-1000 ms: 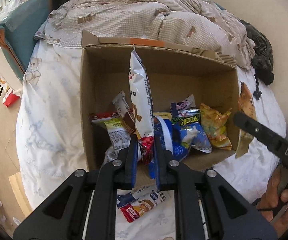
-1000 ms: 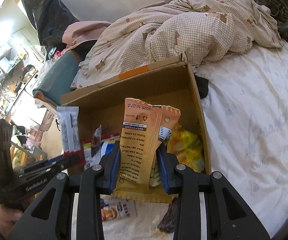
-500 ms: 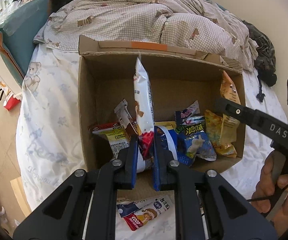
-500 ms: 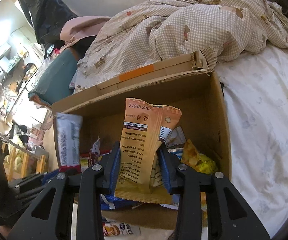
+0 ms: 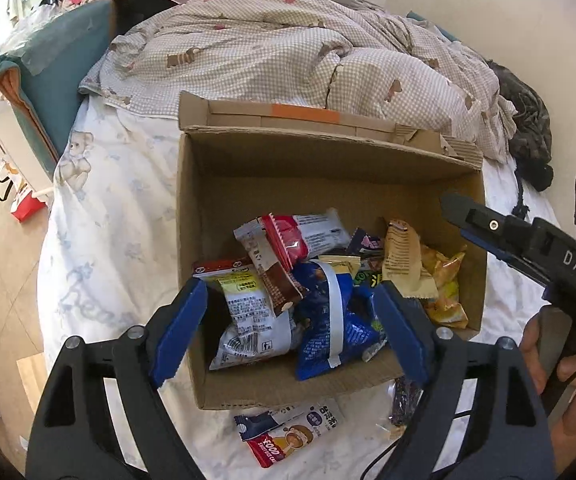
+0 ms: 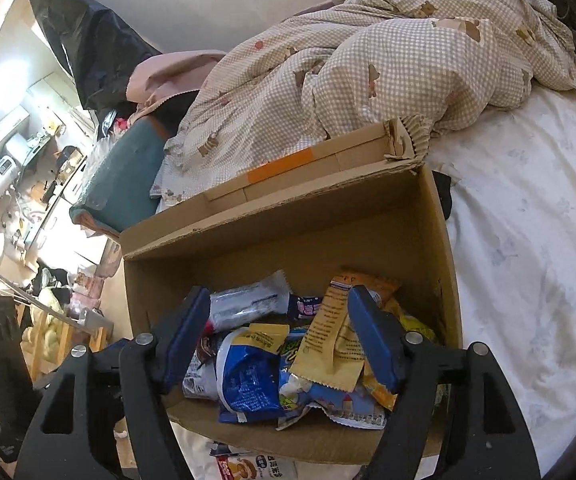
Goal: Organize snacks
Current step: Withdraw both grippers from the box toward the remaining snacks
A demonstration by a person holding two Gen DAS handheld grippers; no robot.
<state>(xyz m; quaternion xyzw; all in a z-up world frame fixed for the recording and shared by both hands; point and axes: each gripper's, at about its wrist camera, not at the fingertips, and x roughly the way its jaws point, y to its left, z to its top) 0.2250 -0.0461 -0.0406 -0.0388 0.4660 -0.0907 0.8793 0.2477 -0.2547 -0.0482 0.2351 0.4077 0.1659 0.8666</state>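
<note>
An open cardboard box [image 5: 185,216] stands on the bed with several snack packets inside. My left gripper [image 5: 290,288] hovers over its near side, jaws opening, with nothing pressed between the pads. A white and red packet [image 5: 308,236] lies loose on top of the pile. My right gripper [image 6: 279,292] is over the box [image 6: 444,280] too, jaws opening. A tan packet [image 6: 336,344] slumps on the pile between them, close to the right pad and not squeezed. The same tan packet [image 5: 402,256] shows in the left wrist view. One packet [image 5: 288,432] lies on the sheet before the box.
A checked duvet [image 5: 288,52] is heaped behind the box. A teal cushion [image 5: 55,72] sits at the bed's left edge, with floor below. A dark garment [image 5: 528,128] lies at the right. A small dark packet [image 5: 404,400] is near the box's front corner. A hand [image 5: 568,360] grips the right tool.
Both grippers have opened. The white and red packet fell from the left gripper onto the pile. The tan packet slipped down out of the right gripper's hold into the box.
</note>
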